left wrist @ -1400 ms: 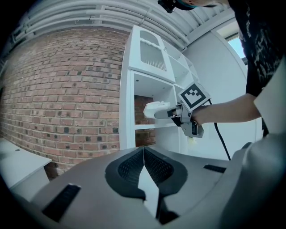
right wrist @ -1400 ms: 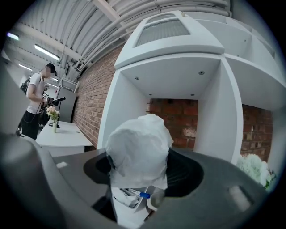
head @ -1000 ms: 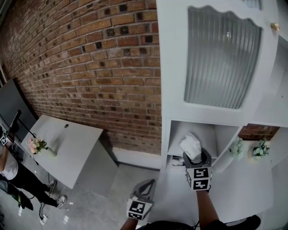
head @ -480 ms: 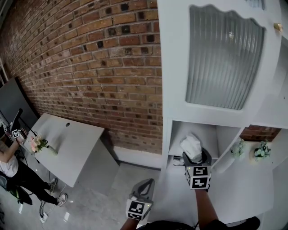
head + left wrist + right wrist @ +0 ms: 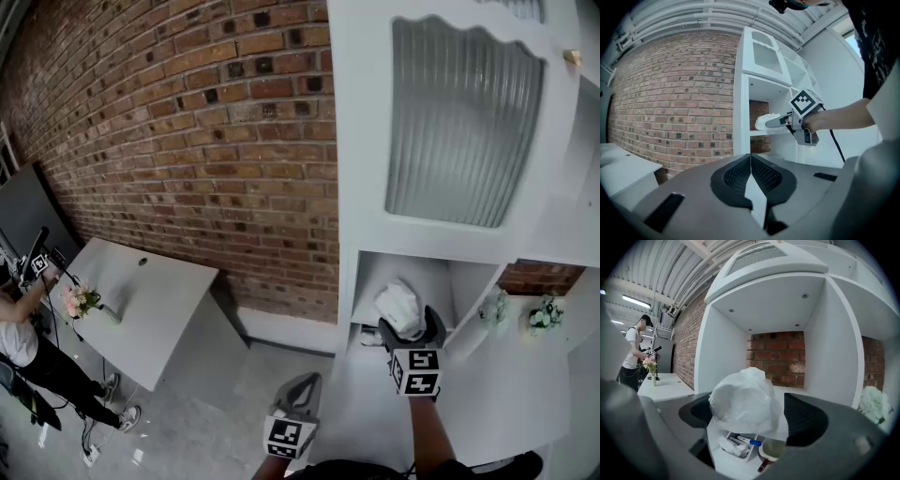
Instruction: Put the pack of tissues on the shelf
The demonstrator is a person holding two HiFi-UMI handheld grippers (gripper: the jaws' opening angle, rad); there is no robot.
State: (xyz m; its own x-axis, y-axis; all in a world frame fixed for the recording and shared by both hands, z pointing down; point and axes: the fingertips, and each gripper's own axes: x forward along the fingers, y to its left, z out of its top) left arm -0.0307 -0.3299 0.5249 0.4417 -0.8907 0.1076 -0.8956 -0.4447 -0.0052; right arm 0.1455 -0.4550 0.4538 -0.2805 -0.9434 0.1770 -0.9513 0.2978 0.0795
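Note:
The pack of tissues (image 5: 397,304), a crumpled white plastic bundle, lies on the white shelf (image 5: 367,320) in the cabinet's open compartment. My right gripper (image 5: 409,324) reaches into that compartment and its jaws are opening, with the pack (image 5: 745,399) loose between them; a gap shows beside the right pad (image 5: 806,420). The left gripper view shows the pack (image 5: 764,123) on the shelf board ahead of the right gripper (image 5: 802,120). My left gripper (image 5: 302,389) hangs lower and to the left, away from the cabinet, shut with nothing in it (image 5: 750,161).
Under the shelf lie a white tray of pens (image 5: 736,444) and a cup (image 5: 771,451). White flowers (image 5: 540,313) stand in the compartment to the right. A brick wall (image 5: 187,141) runs left of the cabinet. A white table (image 5: 141,300) with a flower vase (image 5: 80,302) and a person (image 5: 19,352) are at far left.
The right gripper's jaws have spread apart around the tissue pack, which now rests on the shelf. The left gripper has stayed put. The person at far left has shifted.

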